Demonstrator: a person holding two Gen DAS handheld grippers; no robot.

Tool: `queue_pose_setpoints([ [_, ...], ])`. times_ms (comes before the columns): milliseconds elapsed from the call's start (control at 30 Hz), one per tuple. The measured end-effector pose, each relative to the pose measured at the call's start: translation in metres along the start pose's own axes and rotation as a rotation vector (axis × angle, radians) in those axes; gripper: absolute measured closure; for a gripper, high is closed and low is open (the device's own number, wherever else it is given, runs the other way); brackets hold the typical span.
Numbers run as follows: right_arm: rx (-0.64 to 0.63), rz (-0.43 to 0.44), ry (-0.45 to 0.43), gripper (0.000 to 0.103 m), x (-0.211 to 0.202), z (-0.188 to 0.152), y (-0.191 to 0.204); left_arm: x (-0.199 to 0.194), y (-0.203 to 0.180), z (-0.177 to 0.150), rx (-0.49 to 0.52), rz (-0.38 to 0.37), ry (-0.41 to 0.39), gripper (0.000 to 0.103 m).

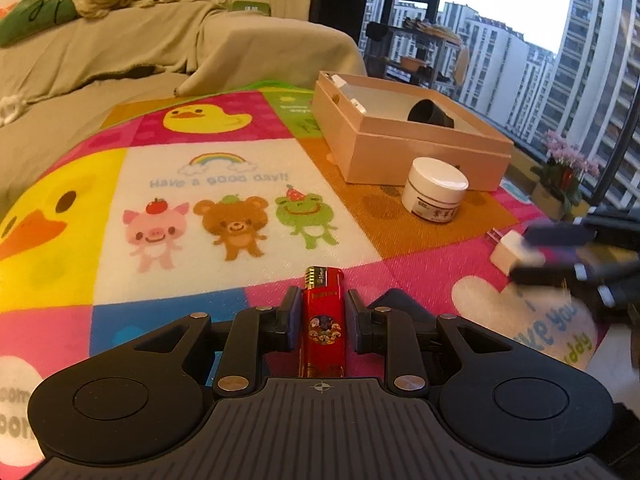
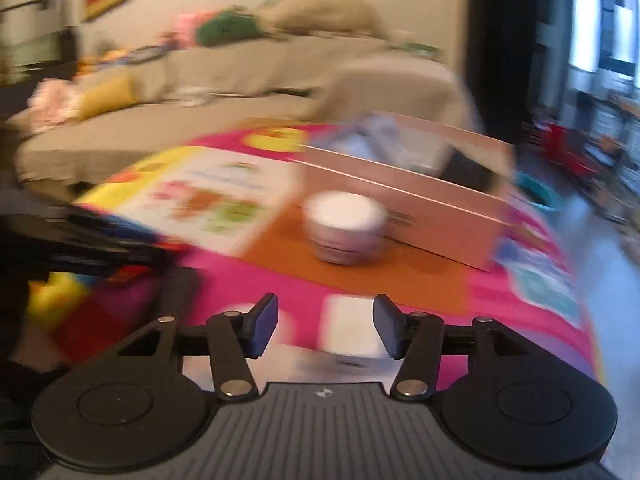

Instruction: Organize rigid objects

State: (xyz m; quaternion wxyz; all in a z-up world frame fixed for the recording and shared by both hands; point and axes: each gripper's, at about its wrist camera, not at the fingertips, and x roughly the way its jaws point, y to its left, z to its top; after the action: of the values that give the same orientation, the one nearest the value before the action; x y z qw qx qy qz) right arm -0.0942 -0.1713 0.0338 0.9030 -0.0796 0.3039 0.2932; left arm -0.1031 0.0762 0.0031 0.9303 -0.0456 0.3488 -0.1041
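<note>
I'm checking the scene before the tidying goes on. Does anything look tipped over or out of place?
Yes: the black cup inside the open box lies on its side instead of upright. The white jar and the white plug adapter sit loose on the mat outside the box.

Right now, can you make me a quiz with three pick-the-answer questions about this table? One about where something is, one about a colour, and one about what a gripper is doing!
1. Where is the white jar?
A. inside the box
B. on the mat, in front of the box
C. on the sofa

2. What colour is the lighter?
A. red
B. blue
C. green

3. What is the left gripper doing?
A. hanging open over nothing
B. squeezing the jar
C. shut on the lighter

Answers:
1 B: the jar stands on the orange patch of the mat, just before the pink box.
2 A: its body is red with a gold top.
3 C: the lighter sits between both fingers.
</note>
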Motion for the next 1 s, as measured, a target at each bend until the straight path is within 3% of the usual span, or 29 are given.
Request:
queue_pose_setpoints([
  [133, -0.020, 0.213, 0.042, 0.039, 0.013, 0.012, 0.029, 0.000, 0.008, 0.000, -0.050, -0.030, -0.008, 0.076],
  [233, -0.081, 0.275, 0.097, 0.039, 0.033, 0.014, 0.053, -0.001, 0.008, -0.001, -0.051, -0.038, -0.014, 0.076],
  [300, -0.132, 0.257, 0.127, 0.043, 0.042, 0.011, 0.064, -0.002, 0.008, -0.002, -0.045, -0.038, -0.018, 0.076],
  [400, -0.186, 0.201, 0.115, 0.063, 0.040, 0.008, 0.066, -0.002, 0.007, -0.002, -0.046, -0.037, -0.023, 0.076],
  [433, -0.176, 0.181, 0.117, 0.065, 0.039, 0.010, 0.059, -0.002, 0.007, -0.002, -0.045, -0.037, -0.023, 0.076],
  [733, -0.061, -0.025, 0.114, 0.065, 0.036, 0.008, -0.001, 0.022, -0.019, 0.012, 0.050, -0.007, -0.023, 0.076],
  [833, -0.054, -0.026, 0.109, 0.063, 0.038, 0.007, -0.003, 0.023, -0.032, 0.010, 0.138, 0.041, -0.023, 0.076],
  [1000, -0.038, -0.021, 0.090, 0.062, 0.047, 0.010, 0.000, 0.018, -0.028, 0.006, 0.121, 0.025, -0.018, 0.076],
])
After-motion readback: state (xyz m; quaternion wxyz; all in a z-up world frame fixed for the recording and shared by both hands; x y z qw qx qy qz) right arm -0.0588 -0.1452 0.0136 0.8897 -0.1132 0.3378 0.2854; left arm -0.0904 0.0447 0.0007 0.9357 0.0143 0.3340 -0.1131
